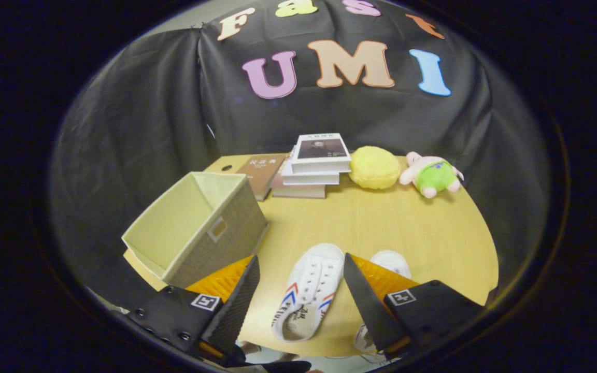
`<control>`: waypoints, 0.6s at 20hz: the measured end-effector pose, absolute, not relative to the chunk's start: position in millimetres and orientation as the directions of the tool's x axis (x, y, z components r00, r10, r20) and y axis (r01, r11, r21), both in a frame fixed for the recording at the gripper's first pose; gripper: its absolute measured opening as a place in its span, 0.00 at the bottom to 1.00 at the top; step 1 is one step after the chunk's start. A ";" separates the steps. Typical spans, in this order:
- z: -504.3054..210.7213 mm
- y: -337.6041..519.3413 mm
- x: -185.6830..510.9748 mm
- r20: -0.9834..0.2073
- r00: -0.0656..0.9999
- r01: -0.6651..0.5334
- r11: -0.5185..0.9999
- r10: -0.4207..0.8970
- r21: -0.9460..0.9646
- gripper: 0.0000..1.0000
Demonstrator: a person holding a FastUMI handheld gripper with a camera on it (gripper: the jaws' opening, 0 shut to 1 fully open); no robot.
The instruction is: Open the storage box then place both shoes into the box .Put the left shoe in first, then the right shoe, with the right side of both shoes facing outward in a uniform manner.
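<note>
Gripper view: gripper [298, 269] spread wide over the wooden table [433, 233], holding nothing.
One white canvas shoe [309, 292] lies between the ridged fingers, the other shoe [392, 261] behind the right finger; open woven storage box [195, 228] ahead left.

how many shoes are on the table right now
2. One white shoe lies between the open gripper fingers. The second shoe lies beside it, mostly hidden behind the right finger. None in the storage box.
</note>
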State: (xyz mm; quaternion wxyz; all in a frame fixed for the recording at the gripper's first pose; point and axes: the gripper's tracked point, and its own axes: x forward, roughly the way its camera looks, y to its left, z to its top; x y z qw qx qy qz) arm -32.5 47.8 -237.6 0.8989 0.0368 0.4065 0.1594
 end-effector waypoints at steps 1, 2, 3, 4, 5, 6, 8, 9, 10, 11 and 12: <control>-248.3 43.7 -38.0 -0.735 0.607 -0.255 0.950 0.301 0.179 1.00; -257.2 38.8 -42.1 -0.751 0.594 -0.257 0.953 0.289 0.163 1.00; -267.6 36.3 -46.0 -0.765 0.579 -0.262 0.953 0.281 0.152 1.00; -278.7 36.0 -50.6 -0.779 0.562 -0.268 0.953 0.276 0.144 1.00; -293.3 33.1 -53.0 -0.794 0.544 -0.274 0.952 0.271 0.137 1.00; -302.5 32.5 -57.7 -0.808 0.527 -0.283 0.951 0.265 0.128 1.00; -319.6 30.1 -62.9 -0.835 0.493 -0.301 0.948 0.246 0.102 1.00; -329.4 29.5 -64.0 -0.846 0.476 -0.314 0.945 0.240 0.092 1.00; -336.4 28.4 -66.6 -0.857 0.459 -0.326 0.942 0.233 0.081 1.00; -343.0 24.8 -72.4 -0.870 0.440 -0.335 0.939 0.223 0.072 1.00; -350.1 23.1 -74.9 -0.881 0.423 -0.341 0.938 0.213 0.064 1.00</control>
